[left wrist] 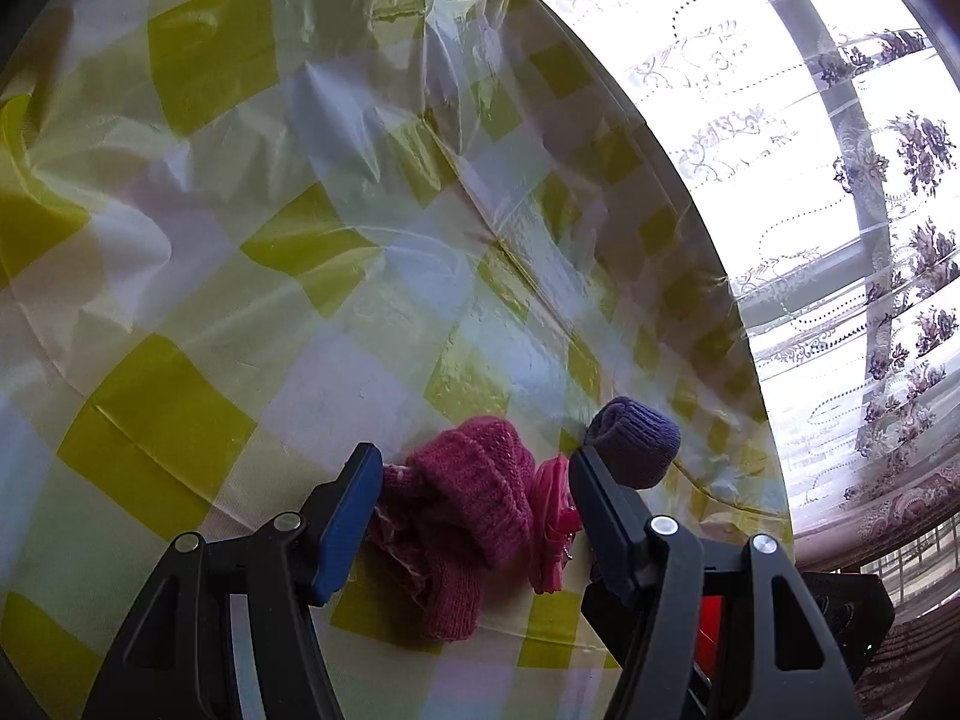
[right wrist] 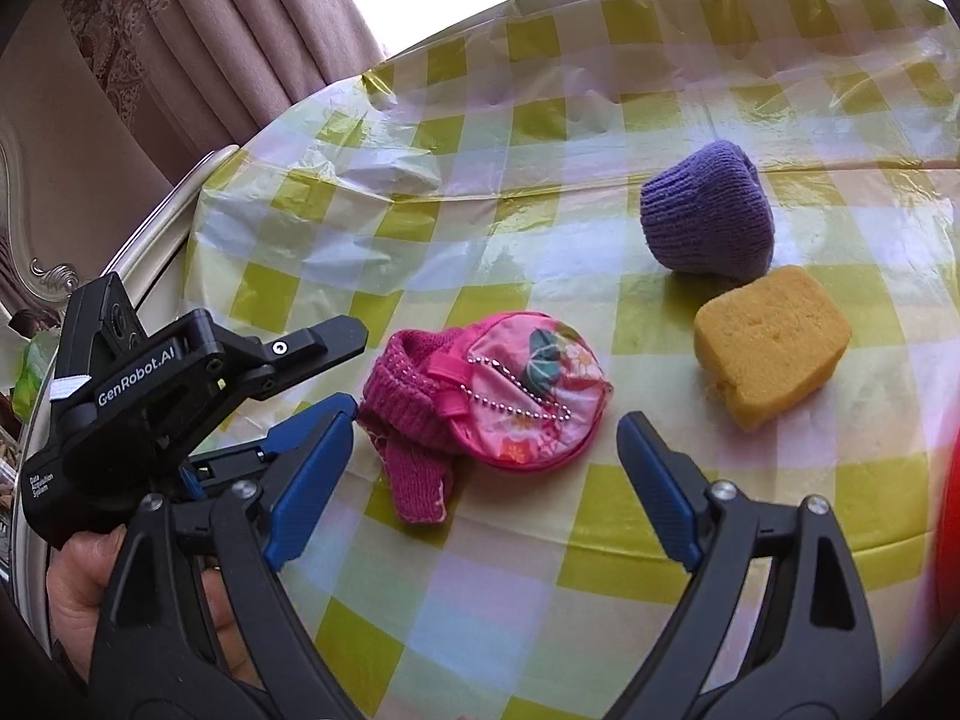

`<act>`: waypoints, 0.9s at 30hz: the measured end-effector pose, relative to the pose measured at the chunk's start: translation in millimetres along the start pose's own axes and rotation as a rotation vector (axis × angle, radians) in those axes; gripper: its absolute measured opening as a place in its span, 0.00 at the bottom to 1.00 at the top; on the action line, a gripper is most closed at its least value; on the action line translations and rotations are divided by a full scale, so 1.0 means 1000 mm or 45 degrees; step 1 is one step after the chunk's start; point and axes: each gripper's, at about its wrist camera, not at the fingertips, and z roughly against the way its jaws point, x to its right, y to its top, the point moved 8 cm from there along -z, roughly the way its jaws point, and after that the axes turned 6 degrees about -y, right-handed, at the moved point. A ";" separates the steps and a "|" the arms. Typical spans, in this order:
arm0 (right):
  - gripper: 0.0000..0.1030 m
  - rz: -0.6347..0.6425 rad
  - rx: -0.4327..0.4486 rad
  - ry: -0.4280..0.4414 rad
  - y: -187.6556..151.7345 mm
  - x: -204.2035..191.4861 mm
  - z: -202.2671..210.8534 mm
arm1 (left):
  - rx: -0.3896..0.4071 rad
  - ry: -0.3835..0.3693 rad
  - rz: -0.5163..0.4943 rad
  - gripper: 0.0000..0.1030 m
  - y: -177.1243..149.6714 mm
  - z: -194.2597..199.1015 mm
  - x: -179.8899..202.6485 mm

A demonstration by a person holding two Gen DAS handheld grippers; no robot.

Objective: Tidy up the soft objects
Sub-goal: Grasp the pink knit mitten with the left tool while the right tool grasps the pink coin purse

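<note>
Both tools are spread: the left tool (left wrist: 474, 468) straddles the pink knit piece (left wrist: 474, 504) on the checkered desk (left wrist: 240, 312), beside the round pink pouch (right wrist: 534, 396). The right tool (right wrist: 480, 456) hovers nearby. Farther right sit a purple knit hat (right wrist: 708, 210) and yellow sponge (right wrist: 774, 342).

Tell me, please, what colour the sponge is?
The sponge is yellow-orange, best seen in the right wrist view.

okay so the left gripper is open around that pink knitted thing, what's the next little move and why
Probably close the left gripper on the pink knitted piece. Its jaws stand open on either side of the knit, which lies on the checked tablecloth with the pink round pouch resting against it. The right gripper is open and holds nothing, so it could take the pouch.
</note>
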 end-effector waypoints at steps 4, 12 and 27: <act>0.88 0.020 0.007 0.018 0.004 -0.008 -0.013 | 0.005 -0.004 0.019 0.63 0.004 -0.004 -0.006; 0.88 0.035 0.034 -0.027 0.011 0.000 -0.027 | 0.015 -0.005 0.044 0.63 0.006 -0.006 -0.016; 0.91 0.026 0.008 -0.072 0.008 0.019 -0.037 | -0.045 0.021 -0.051 0.49 -0.003 -0.019 -0.011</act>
